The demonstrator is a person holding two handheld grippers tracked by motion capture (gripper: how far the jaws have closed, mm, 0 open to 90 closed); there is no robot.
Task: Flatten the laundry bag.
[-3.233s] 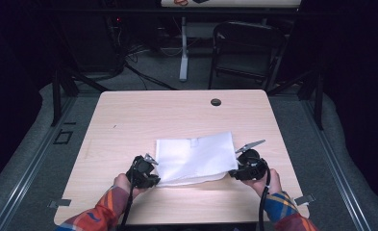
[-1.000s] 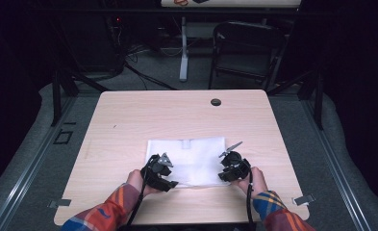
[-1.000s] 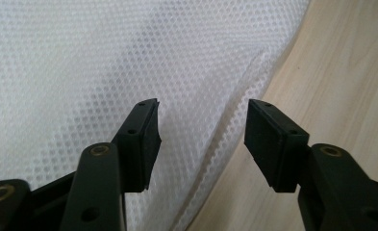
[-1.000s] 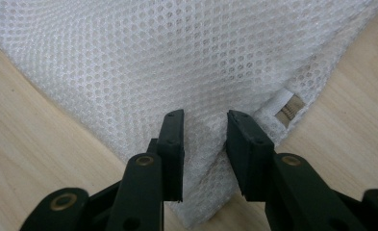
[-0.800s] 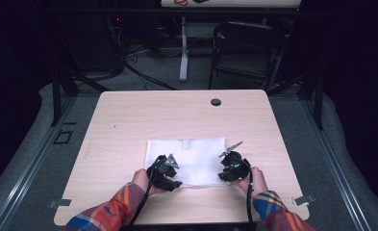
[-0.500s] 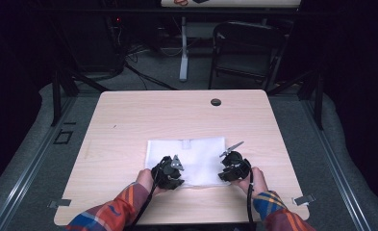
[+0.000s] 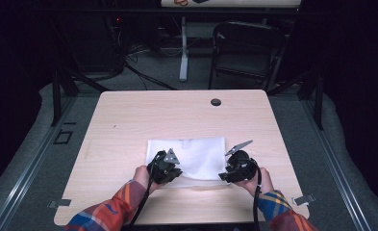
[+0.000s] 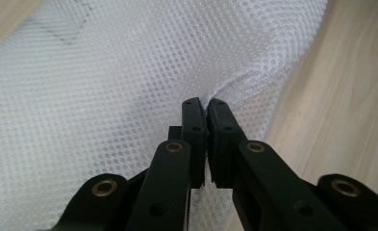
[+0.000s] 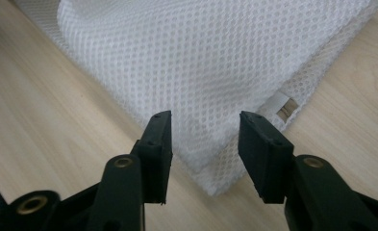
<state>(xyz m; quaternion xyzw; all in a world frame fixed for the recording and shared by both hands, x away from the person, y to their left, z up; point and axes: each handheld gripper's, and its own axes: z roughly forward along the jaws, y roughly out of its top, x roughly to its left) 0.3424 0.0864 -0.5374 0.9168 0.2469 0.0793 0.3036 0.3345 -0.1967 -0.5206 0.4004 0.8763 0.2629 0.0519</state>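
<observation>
A white mesh cloth (image 7: 191, 153) lies folded on the near half of the wooden table (image 7: 153, 115). My left gripper (image 7: 173, 171) sits at its near left edge. In the left gripper view the jaws are pressed together, and that gripper (image 8: 205, 107) is shut on a pinched fold of the mesh (image 8: 105, 82). My right gripper (image 7: 226, 174) is at the near right corner. Its jaws have just been opening, and it (image 9: 205, 126) stands open just above the corner of the cloth (image 9: 201, 57), with a small white tag (image 9: 282, 103) beside it.
A black round grommet (image 7: 216, 102) sits near the table's far edge. A dark folding chair (image 7: 246, 48) and a white post stand beyond the table. Bare wood lies around the cloth, and the front edge is close behind both hands.
Since the earliest frame both hands have come inward along the cloth's near edge. The left gripper's jaws have shut on the mesh. The right gripper has lifted slightly and widened.
</observation>
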